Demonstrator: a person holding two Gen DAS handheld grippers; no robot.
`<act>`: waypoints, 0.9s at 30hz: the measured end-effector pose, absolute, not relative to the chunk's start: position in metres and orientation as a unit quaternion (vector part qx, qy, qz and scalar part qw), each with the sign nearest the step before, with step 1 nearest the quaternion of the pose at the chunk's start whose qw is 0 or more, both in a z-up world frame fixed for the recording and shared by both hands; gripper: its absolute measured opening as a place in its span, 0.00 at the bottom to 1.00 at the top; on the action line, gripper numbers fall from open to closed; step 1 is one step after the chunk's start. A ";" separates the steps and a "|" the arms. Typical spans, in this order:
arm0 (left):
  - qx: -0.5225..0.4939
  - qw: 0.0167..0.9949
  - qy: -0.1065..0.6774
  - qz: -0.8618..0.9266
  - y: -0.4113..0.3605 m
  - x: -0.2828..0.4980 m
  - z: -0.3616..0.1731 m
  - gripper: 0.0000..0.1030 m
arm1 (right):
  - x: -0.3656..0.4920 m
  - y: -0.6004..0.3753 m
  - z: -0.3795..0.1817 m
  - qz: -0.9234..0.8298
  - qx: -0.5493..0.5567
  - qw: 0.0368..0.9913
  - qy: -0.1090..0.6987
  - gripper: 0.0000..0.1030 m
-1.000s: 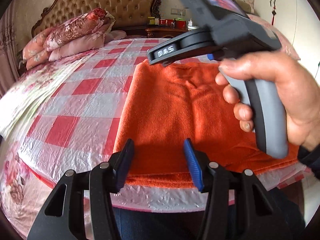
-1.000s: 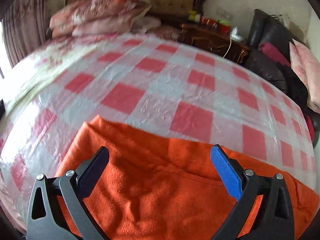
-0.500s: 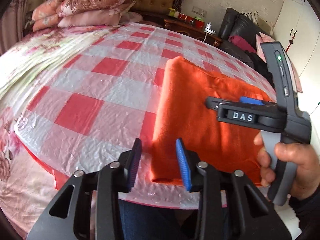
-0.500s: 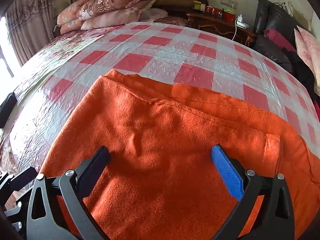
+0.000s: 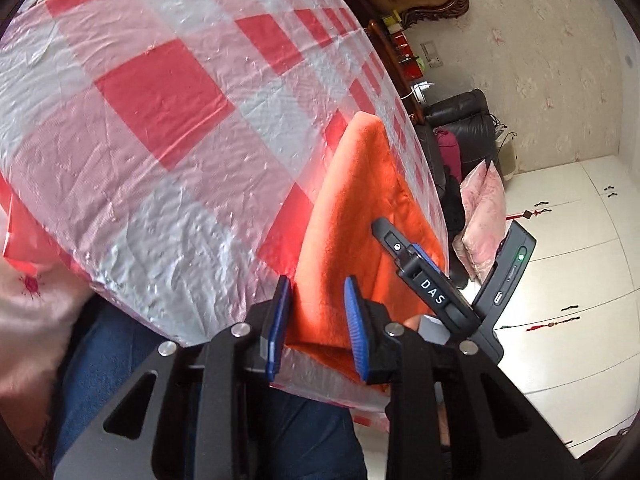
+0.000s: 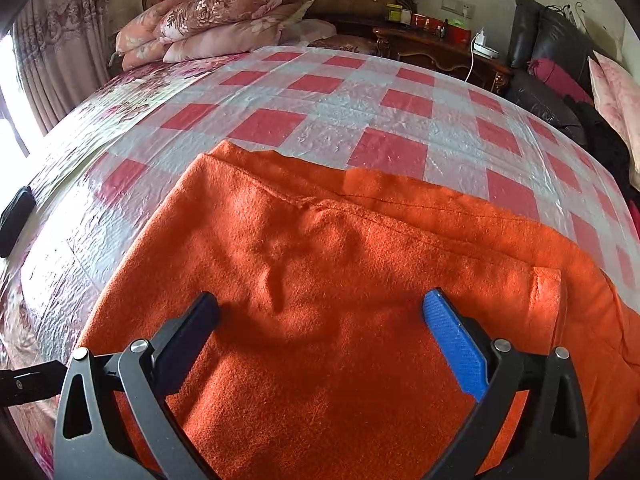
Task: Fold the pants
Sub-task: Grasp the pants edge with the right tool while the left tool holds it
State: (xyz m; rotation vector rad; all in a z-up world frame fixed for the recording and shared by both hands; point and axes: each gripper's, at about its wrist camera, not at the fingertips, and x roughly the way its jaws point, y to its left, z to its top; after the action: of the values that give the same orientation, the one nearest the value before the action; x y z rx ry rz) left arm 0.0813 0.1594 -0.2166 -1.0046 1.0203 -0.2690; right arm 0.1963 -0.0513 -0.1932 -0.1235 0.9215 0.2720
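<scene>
Jaws, left wrist view: left gripper (image 5: 316, 322) narrowed from its wider spread a second ago, blue pads either side of the near corner of the orange pants (image 5: 356, 216), not yet pressed shut; camera now rolled and swung to the garment's left edge, where earlier it faced the near hem squarely; pants lie folded on the checked plastic sheet (image 5: 160, 128) at the bed's near edge; right gripper's body (image 5: 436, 292) just beside, low over the cloth

Jaws, right wrist view: right gripper (image 6: 320, 336) wide apart as before, nothing held, hovering above the pants (image 6: 320, 280); since a second ago it has drawn back, so the garment's far seam and a pocket edge show; headboard pillows (image 6: 216, 20) well apart

Judgement: left corner pinch imminent, right yet to pick its hold; next fold not begun
</scene>
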 end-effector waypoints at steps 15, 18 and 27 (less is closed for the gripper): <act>-0.056 0.904 0.422 -0.029 0.063 0.084 -0.143 0.08 | 0.203 -0.061 -0.184 0.154 -0.020 0.869 0.470 0.95; 0.055 0.919 0.390 -0.030 0.017 0.077 -0.135 0.08 | 0.215 -0.071 -0.163 0.190 0.033 0.848 0.494 0.95; 0.229 0.923 0.309 -0.030 -0.049 0.074 -0.142 0.08 | 0.238 -0.028 -0.113 0.258 -0.031 0.815 0.517 0.95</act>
State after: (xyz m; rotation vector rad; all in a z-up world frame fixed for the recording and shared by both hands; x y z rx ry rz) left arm 0.0737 -0.0490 -0.1420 0.4700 0.6349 -0.0614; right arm 0.2381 -0.0284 -0.1126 -0.0665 1.1038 0.5507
